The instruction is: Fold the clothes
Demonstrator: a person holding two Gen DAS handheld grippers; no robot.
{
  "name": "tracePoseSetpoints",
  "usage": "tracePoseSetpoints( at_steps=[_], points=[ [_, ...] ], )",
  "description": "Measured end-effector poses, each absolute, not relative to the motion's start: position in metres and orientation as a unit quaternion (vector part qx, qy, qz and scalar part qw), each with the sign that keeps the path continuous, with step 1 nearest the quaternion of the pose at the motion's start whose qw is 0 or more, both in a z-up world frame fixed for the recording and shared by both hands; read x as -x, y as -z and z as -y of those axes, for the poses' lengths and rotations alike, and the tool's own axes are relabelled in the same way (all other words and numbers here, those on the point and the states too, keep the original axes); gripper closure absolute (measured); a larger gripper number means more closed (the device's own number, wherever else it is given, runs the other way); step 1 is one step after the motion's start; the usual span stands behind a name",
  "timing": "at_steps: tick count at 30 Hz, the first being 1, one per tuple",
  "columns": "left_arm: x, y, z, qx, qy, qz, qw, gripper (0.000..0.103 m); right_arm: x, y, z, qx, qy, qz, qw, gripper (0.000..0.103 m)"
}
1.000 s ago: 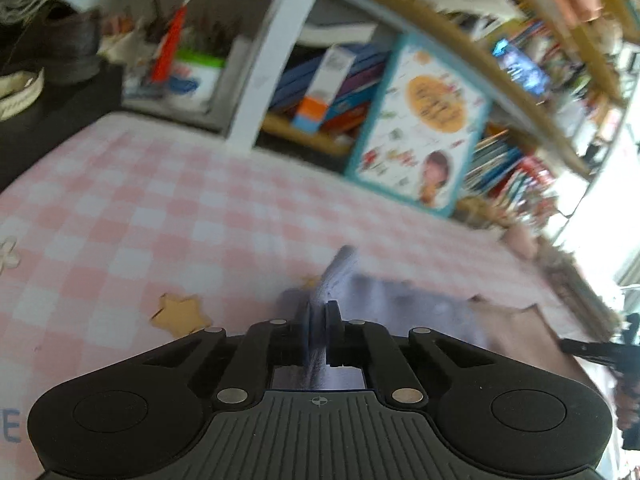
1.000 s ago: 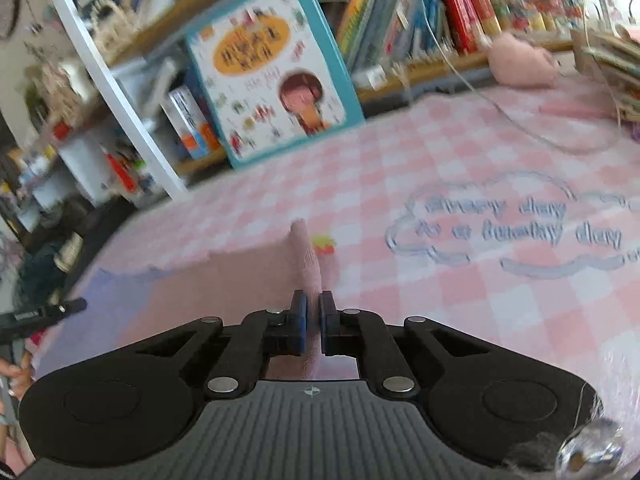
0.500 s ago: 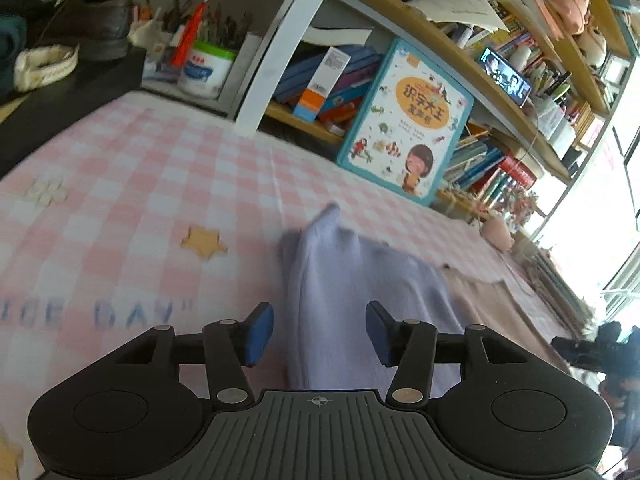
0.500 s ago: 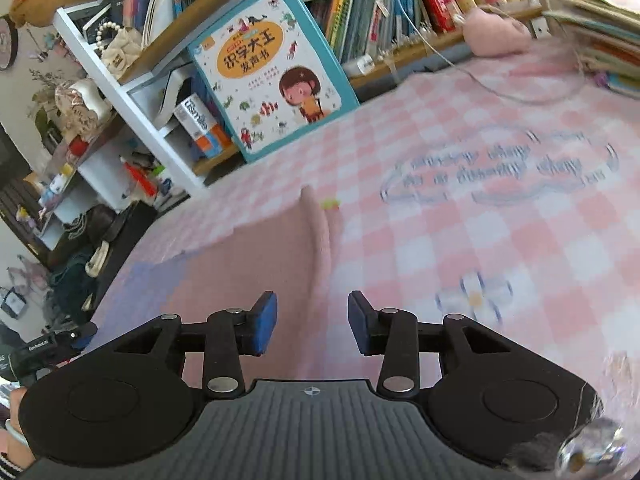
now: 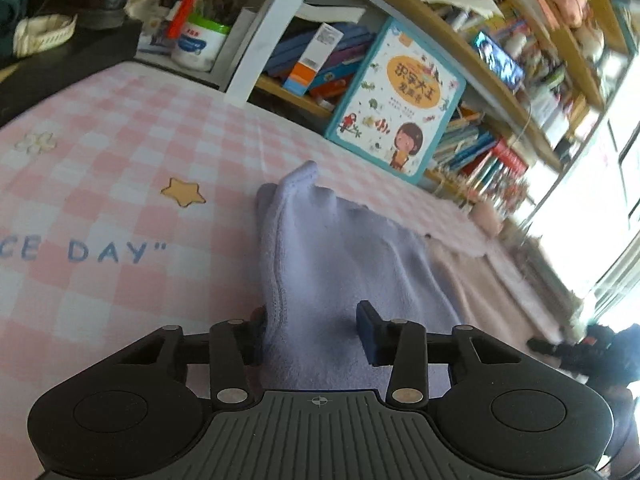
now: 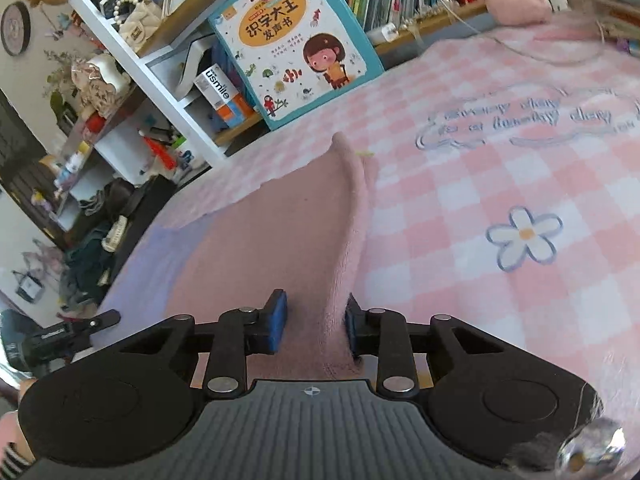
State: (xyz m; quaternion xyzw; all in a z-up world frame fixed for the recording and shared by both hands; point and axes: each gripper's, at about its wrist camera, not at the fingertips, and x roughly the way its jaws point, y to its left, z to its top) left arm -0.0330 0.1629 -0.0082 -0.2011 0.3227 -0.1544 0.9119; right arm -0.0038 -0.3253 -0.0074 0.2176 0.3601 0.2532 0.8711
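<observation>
- Left wrist view: left gripper (image 5: pixel 312 332) jaws closing, parted round lilac cloth (image 5: pixel 340 256) edge, not gripping.
- Right gripper (image 6: pixel 314 326) closing likewise over pink cloth (image 6: pixel 280 240) ridge on checked cover (image 6: pixel 500 184).
- Step, likely: regrasp for fold; next needs firm pinches on both edges.

Daylight fills both views, and in the left wrist view it comes from a window (image 5: pixel 596 216) at the right edge, which is burned out to plain white. The fisheye lens bends the bookshelf (image 5: pixel 472 80) strongly, and the shelves near the bright side are smeared and soft. In the right wrist view the checked cloth (image 6: pixel 500 184) is evenly lit with soft shadows, but its printed writing is blurred.
</observation>
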Motion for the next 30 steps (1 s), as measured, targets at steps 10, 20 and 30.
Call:
tracePoseSetpoints(
  at_steps=[10,20,30],
  points=[
    [0.005,0.006,-0.195,0.228,0.122,-0.317,0.912,0.063,-0.032,0.008,0.293,-0.226,-0.258,-0.357,0.869,0.079],
    [0.009,0.006,-0.202,0.225,0.106,-0.305,0.920,0.060,-0.042,0.010,0.280,-0.215,-0.260,-0.346,0.876,0.075],
    [0.061,-0.020,-0.204,0.245,0.065,-0.265,0.930,0.031,0.003,-0.008,0.270,-0.082,-0.227,-0.286,0.927,0.047]
  ],
)
